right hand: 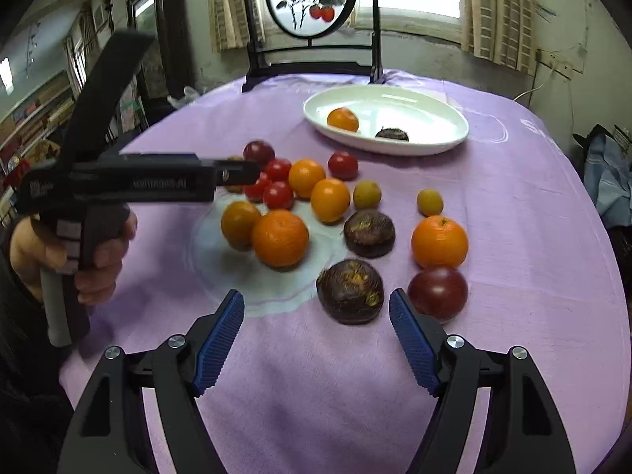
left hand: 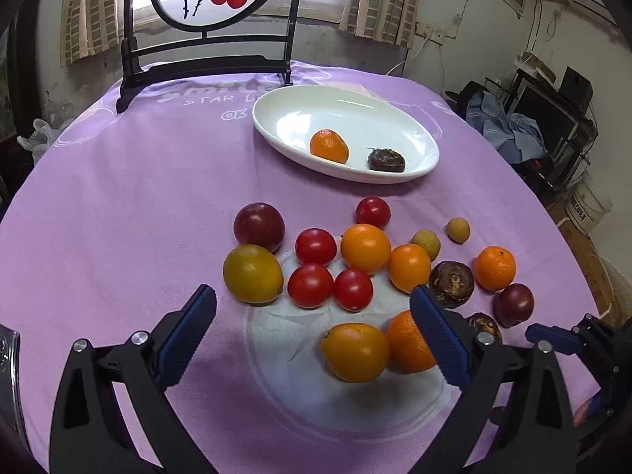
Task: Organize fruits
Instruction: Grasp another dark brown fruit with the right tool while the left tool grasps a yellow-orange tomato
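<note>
Fruits (left hand: 365, 249) lie loose on the purple tablecloth (left hand: 118, 197) ahead of my 2 claws. My left claw (left hand: 312, 331) is spread wide, nothing between its pads, with tomatoes just beyond it. My right claw (right hand: 316, 339) is spread and gripping nothing, a dark brown fruit (right hand: 350, 290) just ahead. Farther off, the white dish (left hand: 428, 150) holds 2 fruits.

Each gripper (right hand: 316, 339) is built from black plastic arms tipped with blue ribbed pads (right hand: 219, 341), and silver screws (right hand: 177, 341) are set at the joints. White lettering is printed along the left gripper (left hand: 312, 339), and a grey-striped black handle (right hand: 69, 237) is fitted beneath it.
</note>
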